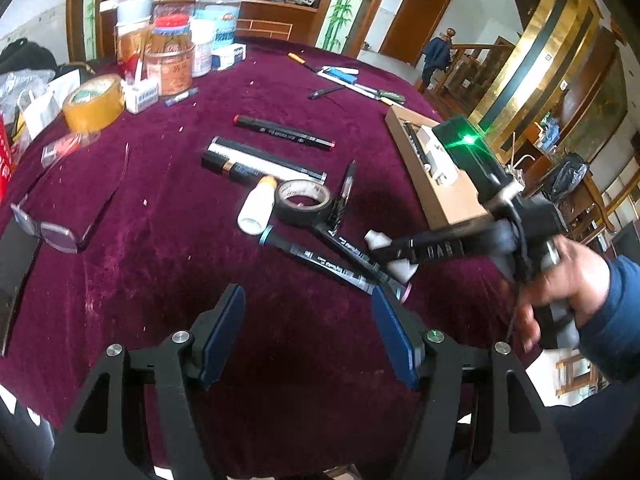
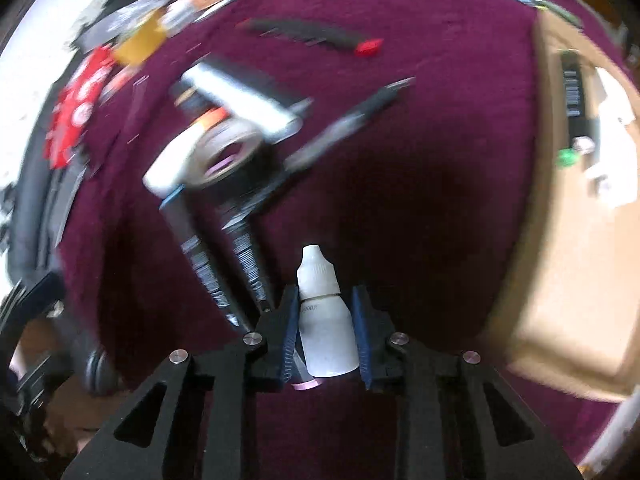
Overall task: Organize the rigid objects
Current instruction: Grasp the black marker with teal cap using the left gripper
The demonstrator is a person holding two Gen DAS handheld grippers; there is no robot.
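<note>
a: why were the right tongs clamped that way?
b: they were clenched on the small white dropper bottle, pads on its body, nozzle pointing out front, so it could be carried clear of the clutter.
a: and where was the bottle?
b: between those pads, just above the black markers on the maroon desk, near the cardboard tray.
a: the tray mattered?
b: i judged it the sorting spot, since a few items already lay in it.
a: the left tongs?
b: released, empty, hovering over bare cloth, likely waiting for the tape roll or a marker.
</note>
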